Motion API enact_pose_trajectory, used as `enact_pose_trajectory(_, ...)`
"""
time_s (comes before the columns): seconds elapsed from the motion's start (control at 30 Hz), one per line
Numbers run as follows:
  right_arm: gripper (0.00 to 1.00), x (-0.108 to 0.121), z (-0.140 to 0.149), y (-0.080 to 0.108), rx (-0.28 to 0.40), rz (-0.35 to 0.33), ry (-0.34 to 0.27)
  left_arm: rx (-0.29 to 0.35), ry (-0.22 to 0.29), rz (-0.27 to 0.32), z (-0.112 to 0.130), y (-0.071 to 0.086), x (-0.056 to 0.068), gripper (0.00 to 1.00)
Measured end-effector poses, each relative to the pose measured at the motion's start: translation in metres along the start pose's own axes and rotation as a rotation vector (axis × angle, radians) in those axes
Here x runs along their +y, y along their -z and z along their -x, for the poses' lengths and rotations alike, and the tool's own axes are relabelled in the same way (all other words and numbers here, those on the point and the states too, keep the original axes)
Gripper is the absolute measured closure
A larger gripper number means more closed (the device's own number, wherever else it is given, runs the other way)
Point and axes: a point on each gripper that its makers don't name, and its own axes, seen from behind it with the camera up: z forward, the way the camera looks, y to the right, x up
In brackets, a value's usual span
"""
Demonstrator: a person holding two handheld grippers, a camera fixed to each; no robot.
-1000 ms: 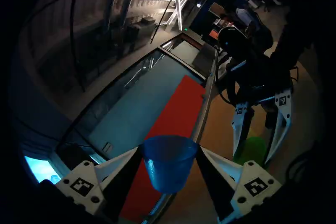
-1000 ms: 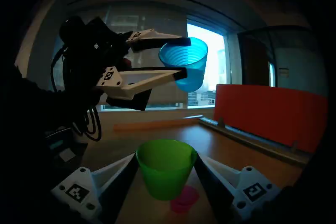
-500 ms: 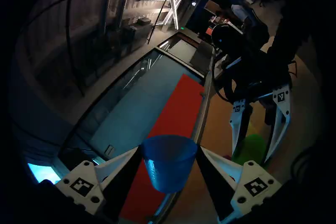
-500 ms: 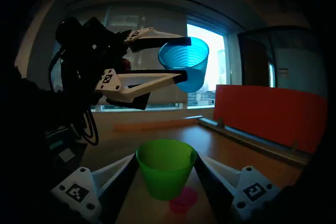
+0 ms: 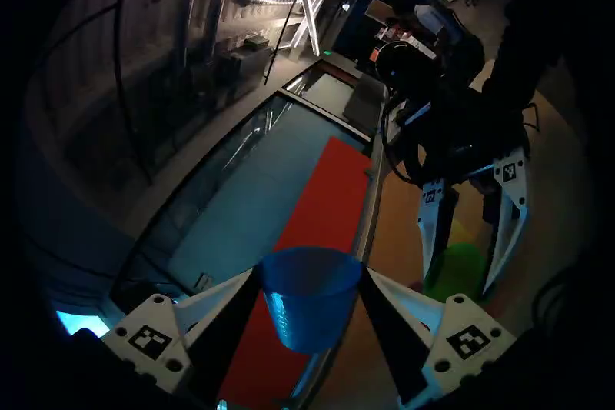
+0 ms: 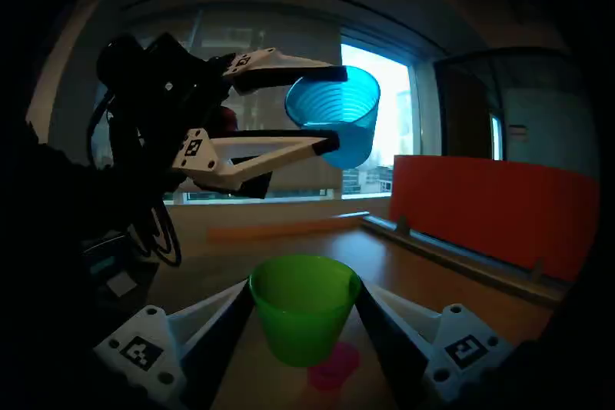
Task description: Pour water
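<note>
Grips a blue cup (image 5: pixel 311 310) with the left claw (image 5: pixel 310 275), narrowed until both fingers press on the cup's sides. Holds it high in the air, well apart from the desk (image 6: pixel 430 271), tipped over with the mouth toward the right gripper view, before a bright window (image 6: pixel 380 102). Clamps a green cup (image 6: pixel 305 306) with the right claw (image 6: pixel 305 291) in the same way, upright, low at the desk, beside a red panel (image 6: pixel 492 210) and partly hiding a pink round thing (image 6: pixel 334 371). Cannot tell whether the green cup touches the desk.
</note>
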Motion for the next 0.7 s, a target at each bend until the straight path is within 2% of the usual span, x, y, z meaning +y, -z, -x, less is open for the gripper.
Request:
enact_pose_trajectory(0.3, 0.08, 0.0001, -0.0001, -0.0006, 0.001, 0.000, 0.003, 0.004, -0.051, -0.008, -0.0035, -0.0014, -0.0004, 0.11)
enact_pose_trajectory(0.7, 0.08, 0.0008, -0.0012, 0.0006, 0.002, 0.002, 0.008, 0.012, -0.084, -0.012, -0.0081, 0.0002, 0.0008, 0.11)
